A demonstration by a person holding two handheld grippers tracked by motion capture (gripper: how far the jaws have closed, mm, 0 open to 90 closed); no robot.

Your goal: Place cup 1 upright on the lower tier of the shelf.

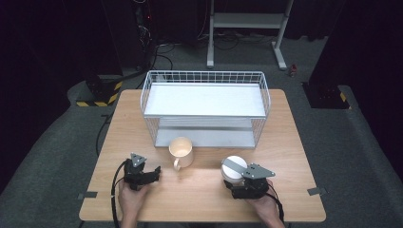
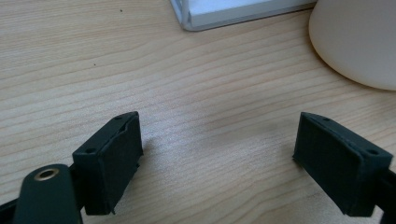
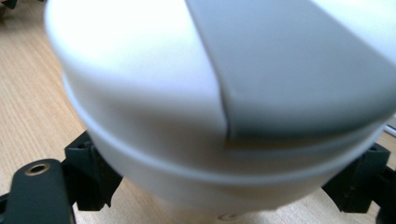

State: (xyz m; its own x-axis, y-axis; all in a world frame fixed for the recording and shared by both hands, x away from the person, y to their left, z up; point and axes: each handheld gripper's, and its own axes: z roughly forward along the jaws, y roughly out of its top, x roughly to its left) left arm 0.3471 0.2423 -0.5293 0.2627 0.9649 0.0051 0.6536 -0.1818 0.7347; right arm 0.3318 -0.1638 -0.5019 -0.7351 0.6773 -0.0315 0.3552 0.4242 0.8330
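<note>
A: What sits closest to us?

B: Two hands at the near edge of the wooden surface point(image 1: 199, 190), each holding a tool. The right tool point(image 1: 236, 183) has its jaws either side of a white lidded container point(image 1: 234, 168); in the right gripper view the jaws flank the container's point(image 3: 154, 112) wide body, seemingly clamped on it.

A: And the left?

B: The left tool point(image 1: 154, 172) rests with jaws apart, nothing between them, just beside a cream mug point(image 1: 181, 152).

A: How far along is the work?

B: Early, I'd judge. The container stands on the surface, near the front of a white wire basket rack point(image 1: 205, 107); nothing is in the rack.

A: Its orientation?

B: Upright, long axis vertical, the grey band across its lid point(image 1: 232, 166) running diagonally.
</note>
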